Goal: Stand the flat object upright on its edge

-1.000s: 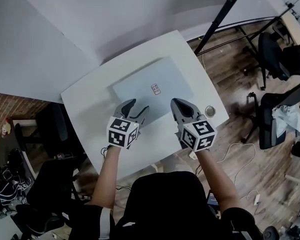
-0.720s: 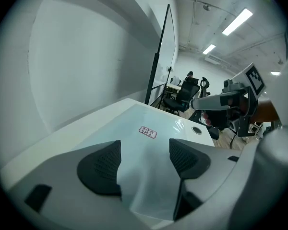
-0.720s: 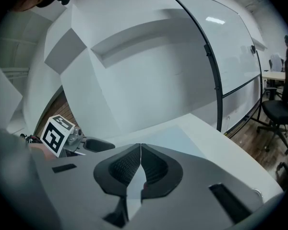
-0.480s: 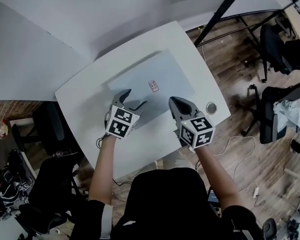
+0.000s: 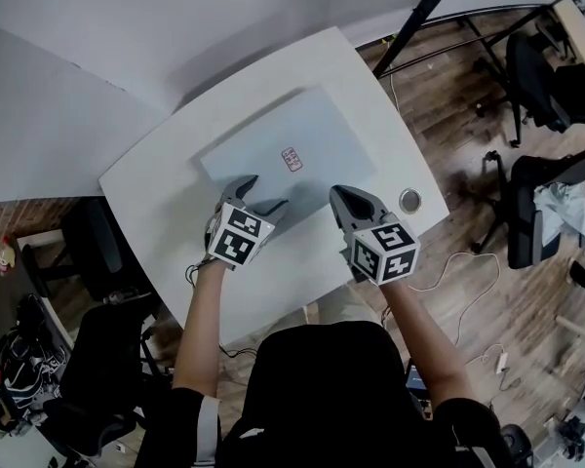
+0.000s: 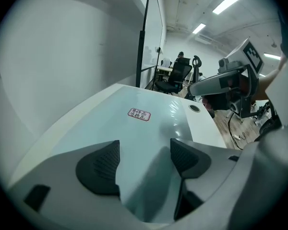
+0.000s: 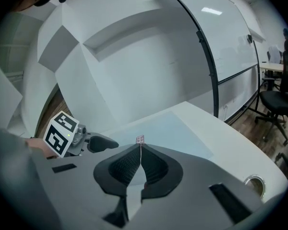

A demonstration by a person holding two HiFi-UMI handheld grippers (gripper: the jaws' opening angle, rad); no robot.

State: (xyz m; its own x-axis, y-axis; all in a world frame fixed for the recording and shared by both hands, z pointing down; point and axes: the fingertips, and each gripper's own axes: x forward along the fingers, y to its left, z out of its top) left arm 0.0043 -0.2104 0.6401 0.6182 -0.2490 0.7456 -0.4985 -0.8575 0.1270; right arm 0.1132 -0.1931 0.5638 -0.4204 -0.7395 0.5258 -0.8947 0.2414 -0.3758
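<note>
The pale flat board (image 5: 273, 135) is seen lying flat on the white table (image 5: 156, 198), its red-bordered sticker (image 5: 292, 159) facing up. The left gripper (image 5: 261, 193) is held at the board's edge on the person's side of the sticker, its jaws opening, with board surface showing in the gap and neither pad pressed on it. The right gripper (image 5: 341, 195) is closed on nothing, right of the sticker by that same edge. That edge would probably best be pinched squarely, with the closed tongs kept as a stop so the board tips up rather than slides.

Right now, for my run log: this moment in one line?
left gripper opening, nothing between | right gripper shut, empty | board flat on table
</note>
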